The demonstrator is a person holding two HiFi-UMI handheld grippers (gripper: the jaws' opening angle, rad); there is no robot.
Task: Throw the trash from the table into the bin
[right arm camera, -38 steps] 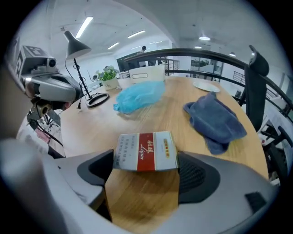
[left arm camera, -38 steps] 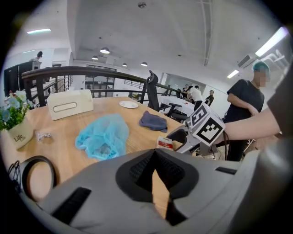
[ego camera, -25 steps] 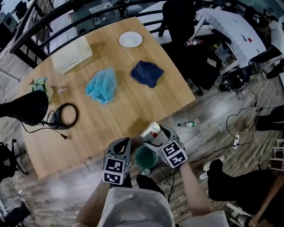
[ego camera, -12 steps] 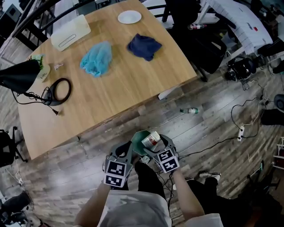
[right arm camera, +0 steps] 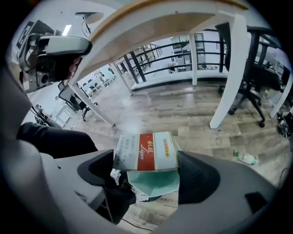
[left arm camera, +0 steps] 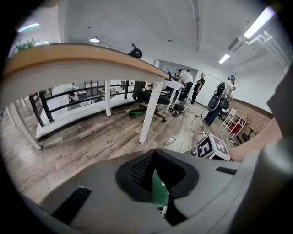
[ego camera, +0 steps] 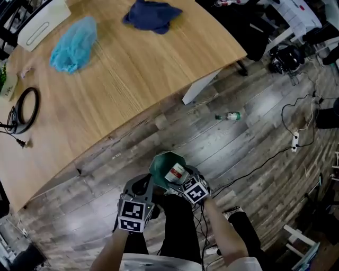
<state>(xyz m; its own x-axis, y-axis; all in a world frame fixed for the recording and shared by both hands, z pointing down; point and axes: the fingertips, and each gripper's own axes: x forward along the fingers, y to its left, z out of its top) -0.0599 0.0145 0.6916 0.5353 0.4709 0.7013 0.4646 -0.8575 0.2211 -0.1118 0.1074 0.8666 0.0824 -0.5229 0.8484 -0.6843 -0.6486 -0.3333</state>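
Note:
Over the wooden floor, away from the table (ego camera: 132,79), a small green bin (ego camera: 163,163) hangs between my grippers. My left gripper (ego camera: 149,182) is shut on the bin's rim; in the left gripper view only a green sliver of the bin (left arm camera: 160,194) shows between the closed jaws of that gripper (left arm camera: 158,192). My right gripper (ego camera: 179,174) is shut on a red and white carton (ego camera: 175,172), held at the bin's mouth. In the right gripper view this carton (right arm camera: 145,157) lies across the jaws of the gripper (right arm camera: 146,171), with the green bin (right arm camera: 153,182) just below it.
On the table lie a light blue net cloth (ego camera: 74,37), a dark blue cloth (ego camera: 151,15), a white box (ego camera: 42,24) and a black cable coil (ego camera: 24,108). A plastic bottle (ego camera: 229,116) and cords lie on the floor at right. A white table leg (ego camera: 204,87) stands ahead.
The person has stepped back from the table's edge, so both grippers, the bin and the carton are now over bare floor. The carton has sunk lower, into the bin's mouth.

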